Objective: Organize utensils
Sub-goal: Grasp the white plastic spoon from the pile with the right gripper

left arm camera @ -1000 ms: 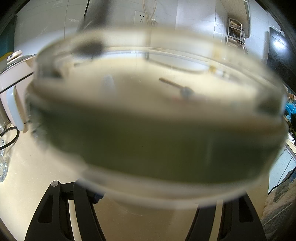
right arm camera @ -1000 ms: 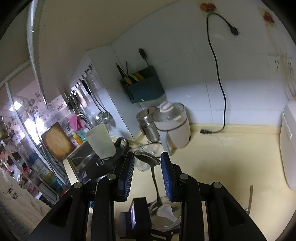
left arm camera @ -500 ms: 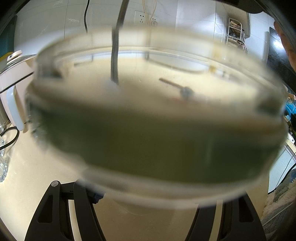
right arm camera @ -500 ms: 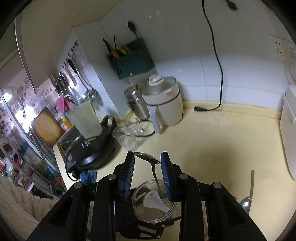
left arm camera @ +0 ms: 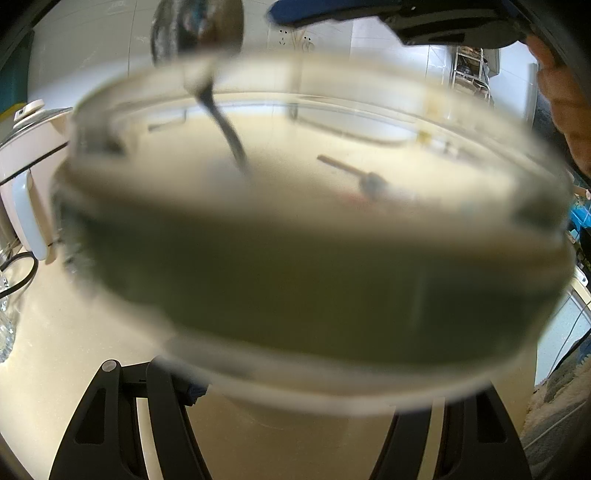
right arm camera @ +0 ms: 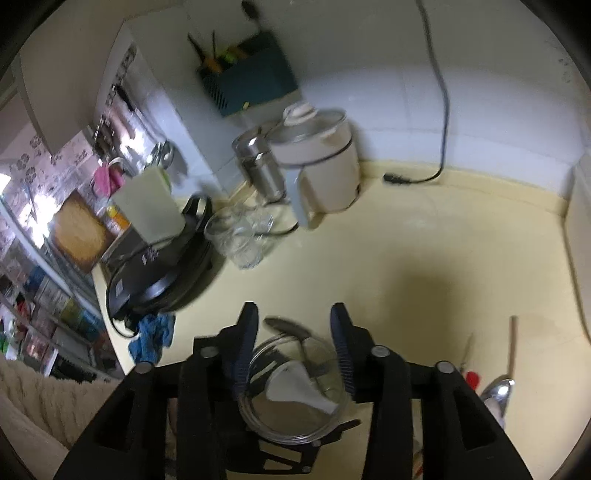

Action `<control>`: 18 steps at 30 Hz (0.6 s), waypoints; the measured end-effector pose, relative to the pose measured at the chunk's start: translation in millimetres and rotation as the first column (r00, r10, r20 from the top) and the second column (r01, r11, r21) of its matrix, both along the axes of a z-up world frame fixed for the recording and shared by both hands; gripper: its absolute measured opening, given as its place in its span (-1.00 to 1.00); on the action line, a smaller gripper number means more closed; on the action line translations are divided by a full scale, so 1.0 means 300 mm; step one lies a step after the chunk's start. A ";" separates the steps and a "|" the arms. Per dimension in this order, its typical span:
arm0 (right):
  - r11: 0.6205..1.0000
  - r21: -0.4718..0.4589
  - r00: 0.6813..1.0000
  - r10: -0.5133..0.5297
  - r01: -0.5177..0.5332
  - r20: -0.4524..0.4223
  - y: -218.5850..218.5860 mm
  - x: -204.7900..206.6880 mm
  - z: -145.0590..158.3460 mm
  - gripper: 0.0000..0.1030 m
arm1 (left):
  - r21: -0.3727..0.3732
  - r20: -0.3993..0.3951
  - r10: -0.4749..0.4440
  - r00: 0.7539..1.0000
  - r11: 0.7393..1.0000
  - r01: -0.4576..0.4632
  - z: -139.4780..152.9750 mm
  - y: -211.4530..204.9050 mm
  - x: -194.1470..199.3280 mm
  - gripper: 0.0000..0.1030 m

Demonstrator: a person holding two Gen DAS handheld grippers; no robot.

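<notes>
My left gripper (left arm camera: 295, 373) is shut on a clear glass jar (left arm camera: 295, 288), which fills its view and hides the fingertips. The right wrist view looks down into the jar (right arm camera: 280, 437), where a white spoon (right arm camera: 299, 387) lies inside. A metal spoon (right arm camera: 286, 325) stands in the jar handle down, its bowl (left arm camera: 199, 33) leaning above the rim. My right gripper (right arm camera: 293, 314) hovers over the jar, its jaws opening. The spoon is between the blue pads (right arm camera: 245, 343) and touches neither. Another metal spoon (right arm camera: 498, 389) with a wooden handle lies on the counter to the right.
A white electric pot (right arm camera: 321, 166), a steel canister (right arm camera: 258, 170), glass mugs (right arm camera: 240, 236) and a black griddle (right arm camera: 159, 273) crowd the back left. A blue cloth (right arm camera: 151, 336) lies by the counter's left edge. A teal utensil holder (right arm camera: 251, 81) hangs on the wall.
My right gripper came down over the jar and its jaws spread. The metal spoon left the pads and now stands in the jar. The left gripper and jar stayed still.
</notes>
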State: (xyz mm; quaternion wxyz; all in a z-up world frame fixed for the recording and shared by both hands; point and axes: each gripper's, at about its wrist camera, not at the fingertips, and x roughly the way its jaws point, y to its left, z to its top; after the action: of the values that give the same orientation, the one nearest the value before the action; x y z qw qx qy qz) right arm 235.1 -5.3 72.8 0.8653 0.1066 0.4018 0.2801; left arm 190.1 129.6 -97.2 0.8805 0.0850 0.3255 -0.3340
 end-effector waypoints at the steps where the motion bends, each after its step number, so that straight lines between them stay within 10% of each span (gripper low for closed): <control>1: 1.000 0.012 1.000 -0.024 0.024 0.004 -0.031 -0.002 0.012 -0.16 | 0.000 0.000 0.000 1.000 1.000 0.000 0.000 0.001 0.002 0.39; 6: 0.969 0.005 0.969 -0.247 0.247 -0.019 -0.275 -0.019 0.008 -0.16 | 0.000 0.000 0.000 1.000 1.000 0.000 0.000 -0.001 0.001 0.39; 11: 0.884 -0.007 0.872 -0.463 0.468 -0.158 -0.538 -0.062 -0.098 -0.16 | 0.000 0.000 0.000 1.000 1.000 0.000 0.000 0.002 0.005 0.39; 18: 0.845 -0.120 0.785 -0.530 0.522 -0.320 -0.635 -0.097 -0.308 -0.16 | 0.000 -0.001 0.000 1.000 1.000 0.000 0.001 -0.001 0.002 0.39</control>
State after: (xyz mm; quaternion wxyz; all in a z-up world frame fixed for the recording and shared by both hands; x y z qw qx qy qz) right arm 205.9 -195.7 -19.7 0.8271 0.2505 0.5031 0.0002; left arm 190.7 129.2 -96.8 0.8804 0.0849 0.3258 -0.3340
